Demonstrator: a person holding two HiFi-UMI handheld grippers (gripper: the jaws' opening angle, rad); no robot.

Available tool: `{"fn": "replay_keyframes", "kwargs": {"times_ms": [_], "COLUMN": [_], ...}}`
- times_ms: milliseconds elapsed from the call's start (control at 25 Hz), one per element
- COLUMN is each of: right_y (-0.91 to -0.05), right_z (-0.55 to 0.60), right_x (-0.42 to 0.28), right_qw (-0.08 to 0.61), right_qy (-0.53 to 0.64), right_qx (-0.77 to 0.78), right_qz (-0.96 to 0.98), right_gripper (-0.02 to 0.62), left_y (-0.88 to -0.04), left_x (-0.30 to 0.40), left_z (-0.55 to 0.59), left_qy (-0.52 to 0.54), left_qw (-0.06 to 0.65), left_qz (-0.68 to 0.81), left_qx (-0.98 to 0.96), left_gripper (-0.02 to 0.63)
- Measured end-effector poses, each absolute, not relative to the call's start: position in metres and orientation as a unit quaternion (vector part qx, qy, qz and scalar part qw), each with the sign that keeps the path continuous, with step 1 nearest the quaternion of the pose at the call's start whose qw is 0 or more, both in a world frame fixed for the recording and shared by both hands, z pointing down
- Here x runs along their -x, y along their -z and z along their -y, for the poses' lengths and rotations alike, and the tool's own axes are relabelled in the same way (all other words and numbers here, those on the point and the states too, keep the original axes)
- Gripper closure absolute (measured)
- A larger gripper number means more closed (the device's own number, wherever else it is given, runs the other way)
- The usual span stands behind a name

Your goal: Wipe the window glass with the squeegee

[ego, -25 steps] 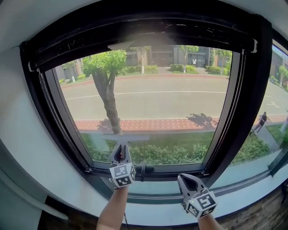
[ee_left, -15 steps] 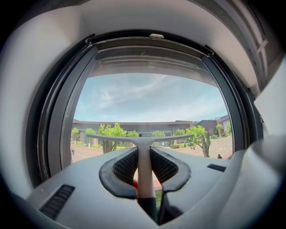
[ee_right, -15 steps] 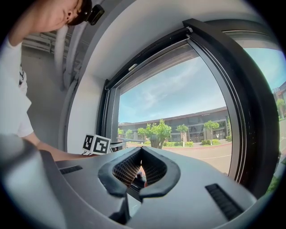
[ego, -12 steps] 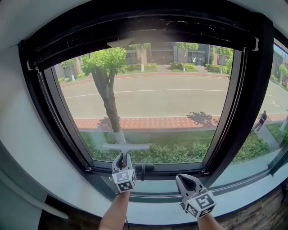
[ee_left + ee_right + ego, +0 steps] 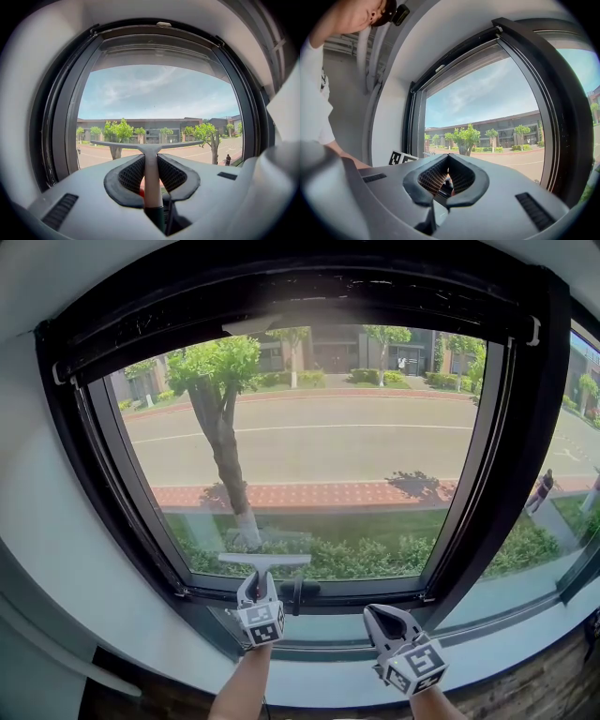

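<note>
So the left gripper [image 5: 257,585] has its fingers [image 5: 129,174] clamped tight on the handle of the squeegee [image 5: 263,561]. The handle sticks up between them, with the T-shaped blade level across the top. The blade sits low on the window glass [image 5: 309,512], just above the bottom rail of the black window frame [image 5: 525,427] and right over the dark window handle [image 5: 300,592]. Can't tell if it's actually pressing the pane. The right gripper [image 5: 380,615] hangs lower and off to the right, in front of the pale sill [image 5: 319,681], fingers [image 5: 431,177] pinched together on nothing. Outside there's a tree [image 5: 220,399], a road [image 5: 375,451], and a person [image 5: 544,491] walking at far right.
</note>
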State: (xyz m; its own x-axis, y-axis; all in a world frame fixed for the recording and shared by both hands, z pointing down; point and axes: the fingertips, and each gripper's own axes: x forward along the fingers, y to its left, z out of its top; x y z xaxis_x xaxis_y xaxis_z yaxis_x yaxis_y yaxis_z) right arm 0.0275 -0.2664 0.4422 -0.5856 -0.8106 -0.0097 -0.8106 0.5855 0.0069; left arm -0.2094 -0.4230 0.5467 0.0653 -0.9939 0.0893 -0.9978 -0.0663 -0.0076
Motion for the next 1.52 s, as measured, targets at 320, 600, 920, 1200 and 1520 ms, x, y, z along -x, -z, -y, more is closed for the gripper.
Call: {"fn": "replay_keyframes", "kwargs": {"times_ms": [320, 600, 920, 1200, 1520], "right_y": [-0.445, -0.446, -0.448, -0.451, -0.455], "right_z": [0.264, 0.265, 0.266, 0.265, 0.268], "right_x": [-0.026, -0.025, -0.026, -0.027, -0.059], "right_qw": [-0.003, -0.007, -0.01, -0.009, 0.0], "right_qy": [-0.005, -0.005, -0.003, -0.001, 0.001], "right_qx": [0.455, 0.455, 0.457, 0.46, 0.489], "right_qz": [-0.891, -0.89, -0.889, -0.888, -0.872], "right_gripper": [0.584, 0.585, 0.584, 0.584, 0.584], "left_y": [-0.579, -0.602, -0.622, -0.619, -0.55], "left_x": [0.213, 0.213, 0.216, 0.22, 0.212], "left_z": [0.424, 0.426, 0.427, 0.416, 0.35], "left_qy": [-0.061, -0.08, -0.093, -0.084, -0.009], "left_qw": [0.049, 0.071, 0.093, 0.093, 0.047], "left_qz": [0.684, 0.682, 0.682, 0.685, 0.687], "left_qx": [-0.725, -0.724, -0.719, -0.718, -0.725], "left_gripper": [0.514, 0.514, 0.514, 0.514, 0.514]}}
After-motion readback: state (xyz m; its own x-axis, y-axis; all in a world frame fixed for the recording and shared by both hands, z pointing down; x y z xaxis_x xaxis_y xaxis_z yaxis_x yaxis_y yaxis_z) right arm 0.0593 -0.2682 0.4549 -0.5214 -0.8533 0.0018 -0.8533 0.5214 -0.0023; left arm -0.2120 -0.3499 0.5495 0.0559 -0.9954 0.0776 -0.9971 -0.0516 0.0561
